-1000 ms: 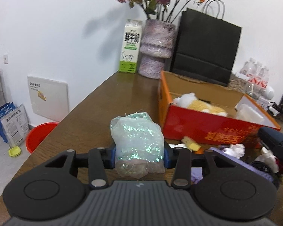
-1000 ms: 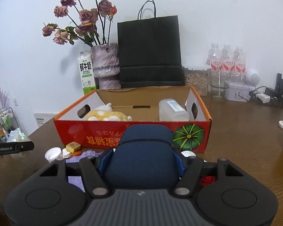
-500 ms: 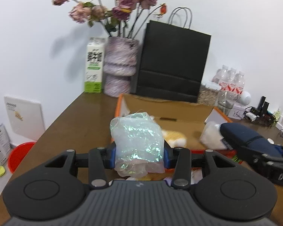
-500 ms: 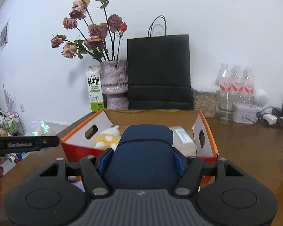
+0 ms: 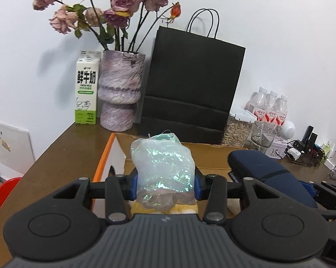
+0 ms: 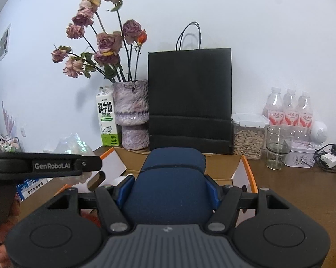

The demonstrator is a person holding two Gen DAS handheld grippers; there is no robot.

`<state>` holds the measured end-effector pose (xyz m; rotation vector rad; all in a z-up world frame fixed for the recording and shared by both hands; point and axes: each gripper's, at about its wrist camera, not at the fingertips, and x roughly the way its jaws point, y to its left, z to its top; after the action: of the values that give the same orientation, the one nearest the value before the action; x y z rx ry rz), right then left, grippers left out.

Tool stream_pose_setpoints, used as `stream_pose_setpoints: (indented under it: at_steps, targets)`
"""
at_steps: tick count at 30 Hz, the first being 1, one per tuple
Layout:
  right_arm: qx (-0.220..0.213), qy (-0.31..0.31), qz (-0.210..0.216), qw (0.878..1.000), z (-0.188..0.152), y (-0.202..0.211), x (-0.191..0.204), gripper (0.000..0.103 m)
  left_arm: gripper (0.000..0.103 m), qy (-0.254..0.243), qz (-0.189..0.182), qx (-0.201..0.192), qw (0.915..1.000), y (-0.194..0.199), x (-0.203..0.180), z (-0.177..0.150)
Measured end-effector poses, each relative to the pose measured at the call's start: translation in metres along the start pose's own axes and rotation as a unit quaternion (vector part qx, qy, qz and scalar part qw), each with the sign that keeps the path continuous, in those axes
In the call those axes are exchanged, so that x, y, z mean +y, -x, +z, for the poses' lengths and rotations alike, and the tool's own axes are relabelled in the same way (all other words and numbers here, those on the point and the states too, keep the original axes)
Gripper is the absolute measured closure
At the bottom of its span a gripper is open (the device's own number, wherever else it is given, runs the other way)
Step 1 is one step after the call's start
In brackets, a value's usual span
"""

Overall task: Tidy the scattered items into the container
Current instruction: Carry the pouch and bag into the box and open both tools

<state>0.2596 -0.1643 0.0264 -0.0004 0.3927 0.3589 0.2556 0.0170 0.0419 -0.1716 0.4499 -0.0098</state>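
The left gripper (image 5: 165,184) is pinching a crinkly, featherlight iridescent bag (image 5: 163,169) across its middle while the right gripper (image 6: 168,192) is clamping a soft navy case (image 6: 170,187), both hovering over the cardboard box (image 6: 237,163).

Open cardboard box (image 5: 212,149) clear from above, black paper bag (image 5: 190,89) and vase (image 5: 120,91) walling its far side, bare bench (image 5: 63,156) left, jar (image 6: 249,135) and glass (image 6: 277,149) crowding the right
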Motion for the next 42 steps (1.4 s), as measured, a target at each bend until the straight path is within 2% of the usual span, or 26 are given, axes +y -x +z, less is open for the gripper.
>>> stream_pose_setpoints:
  at_steps: [10, 26, 28, 29, 30, 31, 32, 33, 34, 42]
  targets:
    - [0.026, 0.007, -0.001, 1.0, 0.0, -0.059, -0.006, 0.039, 0.059, -0.021, 0.015, 0.026, 0.9993, -0.05, -0.002, 0.004]
    - [0.057, 0.012, -0.009, 0.998, -0.006, -0.095, -0.016, 0.039, 0.058, -0.052, 0.031, 0.052, 0.9968, -0.087, -0.001, 0.001]
    - [0.058, 0.012, -0.011, 0.998, -0.006, -0.096, -0.016, 0.038, 0.053, -0.054, 0.034, 0.051, 0.9966, -0.088, -0.001, 0.001]
    - [0.059, 0.015, -0.013, 0.998, -0.006, -0.097, -0.016, 0.037, 0.045, -0.056, 0.038, 0.05, 0.9965, -0.087, -0.001, 0.001]
    - [0.061, 0.017, -0.014, 0.998, -0.006, -0.097, -0.016, 0.037, 0.026, -0.056, 0.04, 0.05, 0.9963, -0.087, -0.001, 0.001]
    - [0.061, 0.017, -0.014, 0.998, -0.006, -0.097, -0.017, 0.036, 0.015, -0.056, 0.043, 0.05, 0.9962, -0.087, -0.001, 0.002]
    - [0.056, 0.016, -0.017, 0.998, -0.005, -0.096, -0.017, 0.026, 0.0, -0.058, 0.046, 0.047, 0.9961, -0.086, -0.002, 0.002]
    - [0.054, 0.019, -0.023, 0.998, -0.004, -0.094, -0.016, 0.015, 0.0, -0.061, 0.049, 0.043, 0.996, -0.085, -0.003, 0.003]
    - [0.05, 0.023, -0.031, 0.998, -0.002, -0.092, -0.015, 0.0, 0.0, -0.064, 0.053, 0.043, 0.9957, -0.084, -0.004, 0.003]
    - [0.046, 0.035, -0.031, 0.998, 0.004, -0.085, -0.012, 0.0, 0.0, -0.062, 0.06, 0.038, 0.9956, -0.08, -0.005, 0.007]
